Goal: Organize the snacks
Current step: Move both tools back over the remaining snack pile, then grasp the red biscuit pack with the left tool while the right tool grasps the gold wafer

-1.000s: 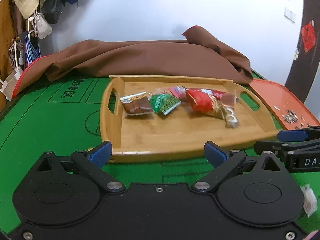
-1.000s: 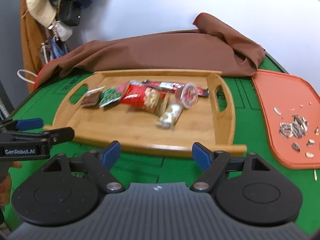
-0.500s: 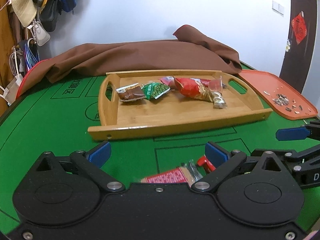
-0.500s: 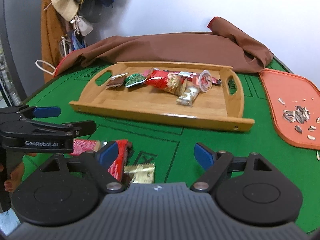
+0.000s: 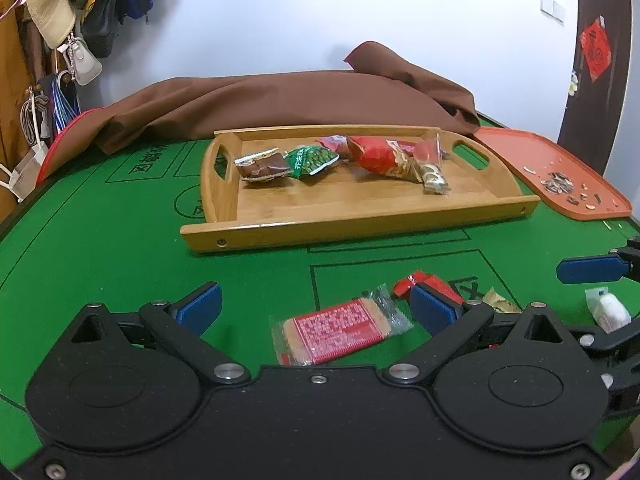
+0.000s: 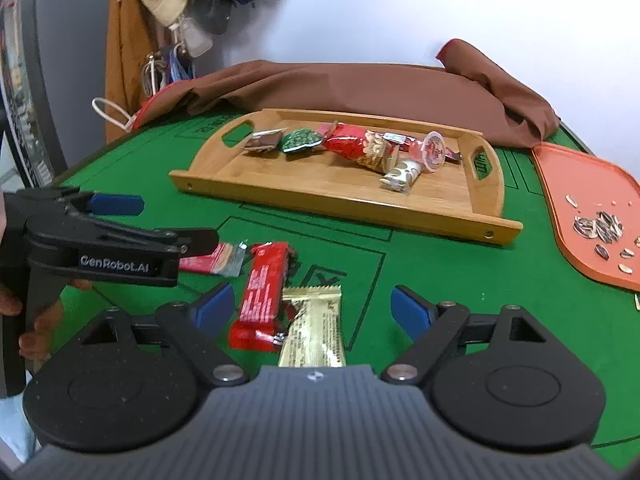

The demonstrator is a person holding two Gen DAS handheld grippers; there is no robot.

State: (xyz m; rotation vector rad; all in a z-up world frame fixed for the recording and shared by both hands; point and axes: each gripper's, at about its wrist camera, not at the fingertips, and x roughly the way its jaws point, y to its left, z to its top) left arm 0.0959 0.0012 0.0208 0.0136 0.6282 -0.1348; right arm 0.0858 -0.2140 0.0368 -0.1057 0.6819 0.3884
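In the left wrist view, the left gripper (image 5: 315, 306) hangs with its jaws wide open and empty over the green table (image 5: 100, 248), the pink wafer pack (image 5: 340, 330) lying flat between its fingers, probably lined up for a pick. Beyond it the wooden tray (image 5: 360, 224) holds a row of snacks, six as far as can be told, likely gathered there already; a small white packet (image 5: 608, 312) lies loose at the right. In the right wrist view, the right gripper (image 6: 312, 306) has its jaws opening, nothing pressed between them, over one red bar (image 6: 262, 292) and one gold bar (image 6: 314, 328), which touch. That makes four loose snacks, well apart from the tray
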